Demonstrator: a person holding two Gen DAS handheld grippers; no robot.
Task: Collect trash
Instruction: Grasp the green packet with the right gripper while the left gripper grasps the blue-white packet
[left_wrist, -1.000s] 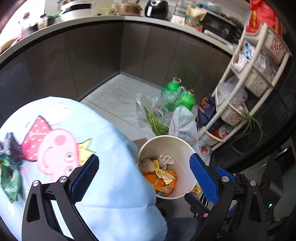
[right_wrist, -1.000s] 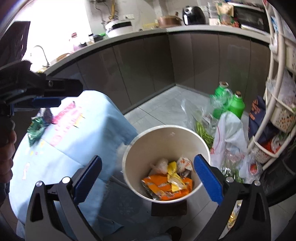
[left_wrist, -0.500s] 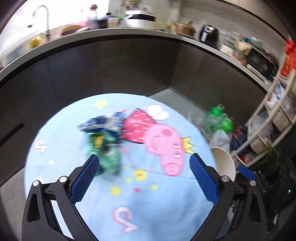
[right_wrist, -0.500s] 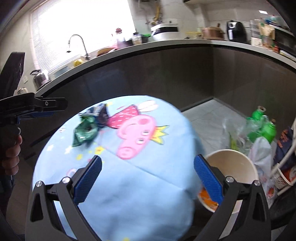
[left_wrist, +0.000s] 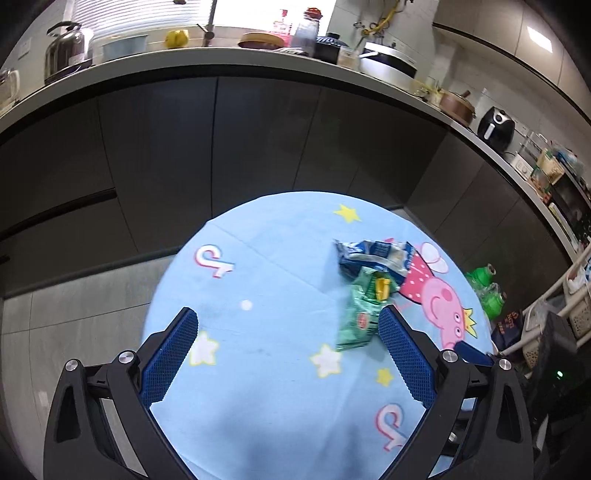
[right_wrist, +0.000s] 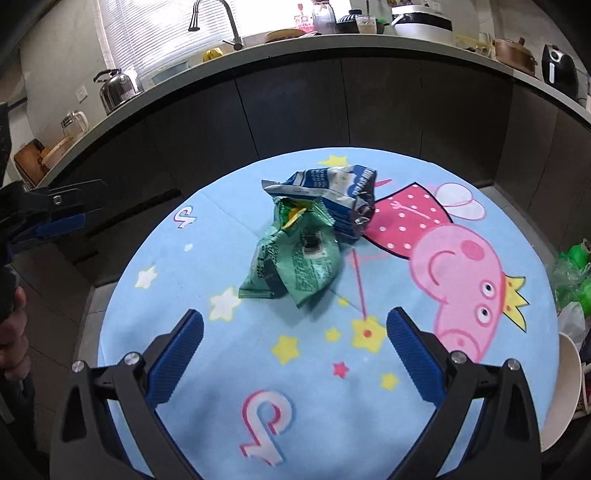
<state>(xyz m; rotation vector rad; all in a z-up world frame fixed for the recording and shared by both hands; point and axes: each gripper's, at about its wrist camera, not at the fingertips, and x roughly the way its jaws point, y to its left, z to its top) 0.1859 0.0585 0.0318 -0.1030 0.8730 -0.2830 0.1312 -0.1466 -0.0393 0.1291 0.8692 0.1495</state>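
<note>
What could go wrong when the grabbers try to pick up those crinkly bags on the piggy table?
The green wrapper overlaps the blue wrapper, so one pinch might drag both, and one could slip off. The right gripper might pinch the loose tablecloth too. The bin sits low beside the table, so a carried wrapper might miss it.

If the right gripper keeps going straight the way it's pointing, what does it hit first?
Most likely the green wrapper, which lies just ahead of the open right gripper, with the blue wrapper behind it. Depth is unclear; angled steeply, it could meet the tablecloth first.
</note>
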